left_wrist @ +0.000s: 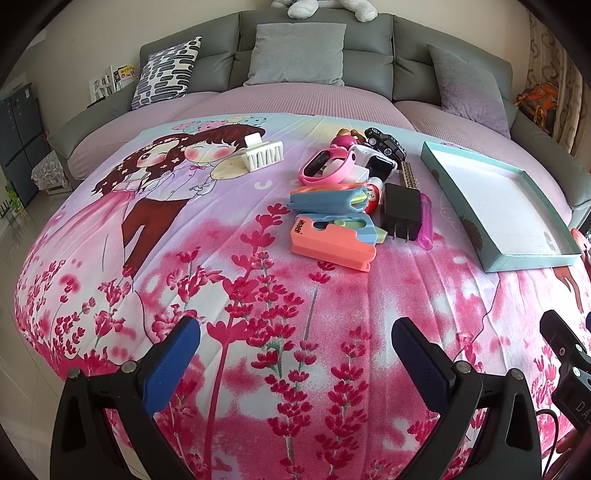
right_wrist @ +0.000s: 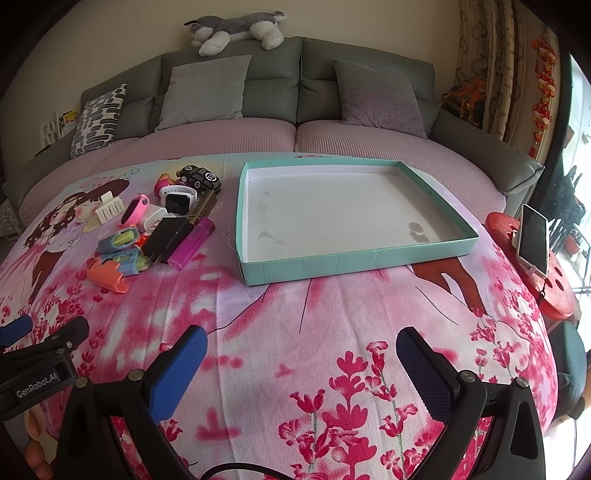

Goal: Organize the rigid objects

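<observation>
A pile of small rigid items lies on the floral quilt: an orange case (left_wrist: 330, 242), a blue case (left_wrist: 327, 197), a black plug adapter (left_wrist: 400, 212), a purple lighter (left_wrist: 425, 221), a pink watch (left_wrist: 327, 166) and a black toy car (left_wrist: 386, 142). A white comb-like holder (left_wrist: 263, 153) sits apart to the left. The shallow teal box (right_wrist: 354, 258) lies empty to the right of the pile (right_wrist: 162, 229). My left gripper (left_wrist: 295, 350) is open, well short of the pile. My right gripper (right_wrist: 301, 360) is open, in front of the box, holding nothing.
The quilt (right_wrist: 295, 325) covers a round surface in front of a grey sofa (right_wrist: 273, 85) with cushions. A red stool (right_wrist: 528, 273) with a phone on a stand (right_wrist: 533, 240) is at the right edge. A plush dog (right_wrist: 236, 29) lies on the sofa back.
</observation>
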`<control>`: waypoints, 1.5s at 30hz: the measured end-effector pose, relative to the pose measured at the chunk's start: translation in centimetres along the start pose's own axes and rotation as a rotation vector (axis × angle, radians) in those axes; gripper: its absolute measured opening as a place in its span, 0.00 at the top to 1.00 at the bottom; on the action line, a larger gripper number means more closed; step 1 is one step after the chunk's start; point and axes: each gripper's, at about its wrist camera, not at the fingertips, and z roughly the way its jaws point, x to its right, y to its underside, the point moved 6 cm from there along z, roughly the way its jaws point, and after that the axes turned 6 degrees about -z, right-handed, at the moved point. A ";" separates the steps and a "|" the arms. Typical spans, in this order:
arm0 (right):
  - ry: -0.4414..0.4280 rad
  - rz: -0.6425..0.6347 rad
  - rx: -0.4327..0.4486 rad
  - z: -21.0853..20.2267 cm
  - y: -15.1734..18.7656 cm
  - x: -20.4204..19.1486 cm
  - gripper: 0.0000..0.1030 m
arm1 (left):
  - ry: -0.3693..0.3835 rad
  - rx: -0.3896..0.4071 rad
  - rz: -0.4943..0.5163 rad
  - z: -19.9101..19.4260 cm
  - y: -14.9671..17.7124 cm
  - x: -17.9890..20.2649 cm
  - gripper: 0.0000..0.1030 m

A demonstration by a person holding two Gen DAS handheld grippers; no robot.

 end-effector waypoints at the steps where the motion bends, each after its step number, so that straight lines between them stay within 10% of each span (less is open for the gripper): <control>1: 0.000 0.000 0.000 0.0 0.0 0.0 0.00 | 0.000 0.000 0.000 0.0 0.0 0.0 0.00; 16: 0.004 0.002 0.000 0.0 0.0 0.1 0.00 | -0.004 0.004 0.000 -0.1 0.0 0.0 0.00; 34: -0.222 -0.122 -0.002 2.3 -6.4 -8.3 0.00 | 0.040 0.003 -0.061 1.6 -7.0 -5.1 0.00; 45: -0.260 -0.116 -0.085 6.7 -7.3 -8.4 0.00 | 0.110 -0.061 0.041 5.1 -6.0 -1.2 0.01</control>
